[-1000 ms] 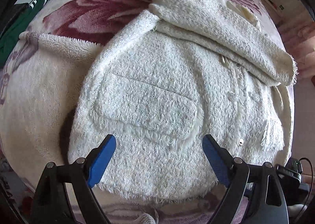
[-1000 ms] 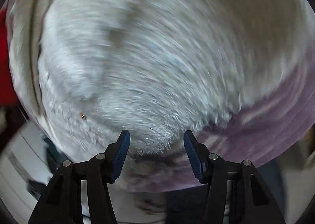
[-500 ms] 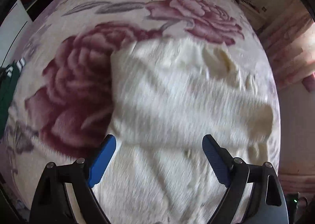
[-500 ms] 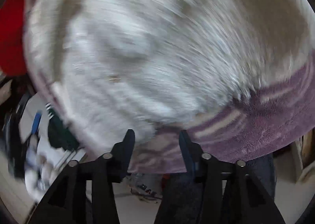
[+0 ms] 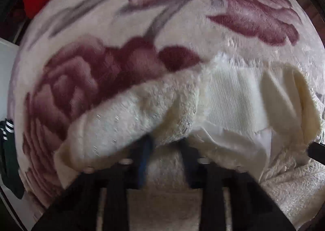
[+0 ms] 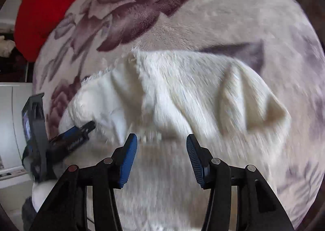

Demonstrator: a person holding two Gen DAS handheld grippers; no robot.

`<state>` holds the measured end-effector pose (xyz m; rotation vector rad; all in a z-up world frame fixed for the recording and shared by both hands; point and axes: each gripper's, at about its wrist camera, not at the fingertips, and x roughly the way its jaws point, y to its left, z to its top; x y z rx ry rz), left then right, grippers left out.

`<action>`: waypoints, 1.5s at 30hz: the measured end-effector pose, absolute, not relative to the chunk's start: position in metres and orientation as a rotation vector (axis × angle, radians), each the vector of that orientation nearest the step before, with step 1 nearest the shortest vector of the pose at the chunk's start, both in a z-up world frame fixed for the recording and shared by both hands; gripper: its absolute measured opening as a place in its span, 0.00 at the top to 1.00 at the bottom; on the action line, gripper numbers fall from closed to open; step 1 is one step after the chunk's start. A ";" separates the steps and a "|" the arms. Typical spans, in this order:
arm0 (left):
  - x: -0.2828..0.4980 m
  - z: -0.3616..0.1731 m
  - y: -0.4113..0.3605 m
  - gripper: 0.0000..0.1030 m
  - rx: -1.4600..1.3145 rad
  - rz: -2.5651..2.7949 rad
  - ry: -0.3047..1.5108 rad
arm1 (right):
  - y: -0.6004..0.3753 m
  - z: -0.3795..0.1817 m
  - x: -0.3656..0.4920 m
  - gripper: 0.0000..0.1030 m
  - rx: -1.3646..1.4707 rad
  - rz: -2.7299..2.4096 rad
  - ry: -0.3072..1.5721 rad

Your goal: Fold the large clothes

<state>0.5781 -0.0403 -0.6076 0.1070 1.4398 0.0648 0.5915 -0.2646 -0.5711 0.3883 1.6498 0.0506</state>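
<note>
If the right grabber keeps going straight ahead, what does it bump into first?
Most likely the fluffy white coat. The right gripper is open and points straight at the coat's folded part, which lies on the flowered blanket. How far off the coat is remains unclear from this blurry view.

Open blanket [image 6: 203,17] beyond the jacket [image 6: 182,88] (red cloth [image 6: 40,7] at far-left edge).

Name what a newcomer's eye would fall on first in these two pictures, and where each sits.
First, the fluffy white coat, heaped mid-frame on the rose-patterned blanket. Next, the left gripper, low in its own view, shut on a bunched fold of the coat. Then the red cloth, upper left at the blanket's far edge.
</note>
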 end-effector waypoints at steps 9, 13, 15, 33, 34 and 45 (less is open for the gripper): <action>0.573 -0.563 -0.020 0.99 -0.015 0.057 1.276 | -0.256 -0.573 0.602 0.91 0.293 0.033 1.565; 0.586 -0.560 -0.014 0.99 -0.073 0.079 1.276 | -0.263 -0.555 0.621 0.91 0.312 0.005 1.513; 0.593 -0.562 -0.011 0.99 -0.093 0.089 1.284 | -0.270 -0.549 0.628 0.91 0.321 -0.008 1.496; 0.597 -0.541 -0.021 0.66 -0.036 -0.002 1.286 | -0.281 -0.544 0.649 0.28 0.391 0.120 1.559; 0.589 -0.533 -0.022 0.47 -0.043 -0.017 1.267 | -0.293 -0.529 0.640 0.28 0.406 0.124 1.528; 0.592 -0.560 -0.113 0.05 -0.123 -0.276 1.308 | -0.447 -0.578 0.576 0.28 0.656 -0.054 1.563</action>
